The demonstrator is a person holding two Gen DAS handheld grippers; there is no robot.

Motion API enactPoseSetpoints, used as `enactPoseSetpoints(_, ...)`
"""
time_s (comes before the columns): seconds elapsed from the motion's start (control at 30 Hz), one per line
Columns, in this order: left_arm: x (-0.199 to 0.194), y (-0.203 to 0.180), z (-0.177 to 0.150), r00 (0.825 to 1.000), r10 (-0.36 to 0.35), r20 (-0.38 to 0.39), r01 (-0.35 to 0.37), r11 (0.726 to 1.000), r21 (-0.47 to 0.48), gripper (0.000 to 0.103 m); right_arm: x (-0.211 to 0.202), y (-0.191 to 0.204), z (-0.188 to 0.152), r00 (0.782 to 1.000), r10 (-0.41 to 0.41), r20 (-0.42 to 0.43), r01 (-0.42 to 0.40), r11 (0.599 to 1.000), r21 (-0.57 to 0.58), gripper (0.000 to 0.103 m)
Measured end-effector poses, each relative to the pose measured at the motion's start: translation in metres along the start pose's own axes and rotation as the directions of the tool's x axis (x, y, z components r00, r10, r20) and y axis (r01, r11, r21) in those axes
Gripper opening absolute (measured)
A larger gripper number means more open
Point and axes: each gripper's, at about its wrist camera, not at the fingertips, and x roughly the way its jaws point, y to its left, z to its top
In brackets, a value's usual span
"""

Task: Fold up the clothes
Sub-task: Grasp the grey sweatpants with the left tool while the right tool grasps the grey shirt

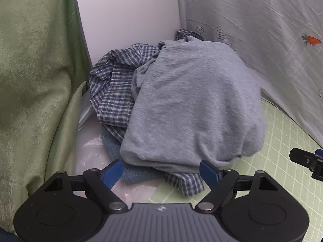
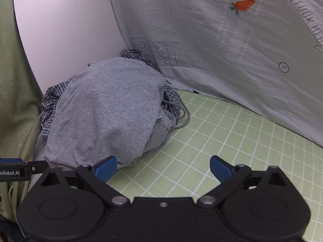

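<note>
Your left gripper (image 1: pixel 161 170) sits open-jawed just short of the grey shirt (image 1: pixel 193 100) heaped over plaid, poised to pinch its hem; right gripper (image 2: pixel 163 167) open, empty.

Black hand-held gripper (image 1: pixel 160 171), blue fingertips (image 1: pixel 113 172).

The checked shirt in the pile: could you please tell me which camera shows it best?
The left wrist view: the checked shirt lies broadly exposed beside the grey top. In the right wrist view only its edges peek out.
</note>
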Motion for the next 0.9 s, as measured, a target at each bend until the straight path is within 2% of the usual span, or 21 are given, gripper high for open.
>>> enactPoseSetpoints(0.13, 0.038, 0.014, 0.023, 0.999, 0.002, -0.043, -0.004, 0.999, -0.040, 0.067, 0.043, 0.005, 0.015, 0.998, 0.058, -0.036, -0.057, 0.998, 0.038, 0.096)
enactPoseSetpoints(0.2, 0.052, 0.020, 0.030, 0.997, -0.016, -0.072, 0.011, 0.997, -0.077, 0.052, 0.064, 0.008, 0.021, 0.995, 0.088, -0.055, -0.085, 0.995, 0.061, 0.095)
enactPoseSetpoints(0.23, 0.058, 0.022, 0.032, 0.996, -0.029, -0.087, 0.021, 0.995, -0.100, 0.048, 0.074, 0.010, 0.022, 0.993, 0.101, -0.066, -0.096, 0.993, 0.073, 0.092)
enactPoseSetpoints(0.3, 0.067, 0.024, 0.034, 0.994, -0.041, -0.101, 0.028, 0.992, -0.125, 0.030, 0.088, 0.012, 0.022, 0.988, 0.127, -0.087, -0.118, 0.988, 0.102, 0.088)
enactPoseSetpoints(0.33, 0.070, 0.025, 0.034, 0.994, -0.043, -0.104, 0.029, 0.991, -0.131, 0.025, 0.093, 0.011, 0.021, 0.983, 0.155, -0.095, -0.143, 0.982, 0.123, 0.082)
enactPoseSetpoints(0.37, 0.072, 0.024, 0.034, 0.993, -0.043, -0.106, 0.029, 0.990, -0.136, 0.017, 0.094, 0.010, 0.019, 0.978, 0.190, -0.091, -0.176, 0.974, 0.141, 0.067)
enactPoseSetpoints(0.4, 0.073, 0.023, 0.034, 0.994, -0.042, -0.104, 0.028, 0.990, -0.135, 0.013, 0.093, 0.008, 0.017, 0.971, 0.226, -0.077, -0.213, 0.965, 0.154, 0.056)
enactPoseSetpoints(0.43, 0.072, 0.020, 0.033, 0.994, -0.040, -0.103, 0.027, 0.991, -0.131, 0.012, 0.091, 0.006, 0.015, 0.963, 0.263, -0.062, -0.249, 0.954, 0.167, 0.032)
enactPoseSetpoints(0.47, 0.071, 0.018, 0.032, 0.994, -0.039, -0.102, 0.026, 0.992, -0.126, 0.009, 0.090, 0.004, 0.012, 0.953, 0.298, -0.047, -0.286, 0.941, 0.179, 0.018)
enactPoseSetpoints(0.53, 0.065, 0.012, 0.029, 0.994, -0.039, -0.098, 0.028, 0.993, -0.117, 0.008, 0.079, 0.001, 0.008, 0.948, 0.318, -0.012, -0.312, 0.936, 0.164, 0.010)
enactPoseSetpoints(0.7, 0.040, -0.001, 0.017, 0.994, -0.052, -0.092, 0.041, 0.992, -0.116, 0.007, 0.035, -0.007, -0.001, 0.957, 0.285, 0.050, -0.289, 0.951, 0.107, 0.008)
enactPoseSetpoints(0.9, -0.008, -0.027, -0.018, 0.993, -0.078, -0.084, 0.071, 0.994, -0.089, 0.011, -0.034, -0.031, -0.035, 0.983, 0.143, 0.118, -0.151, 0.987, 0.062, 0.007)
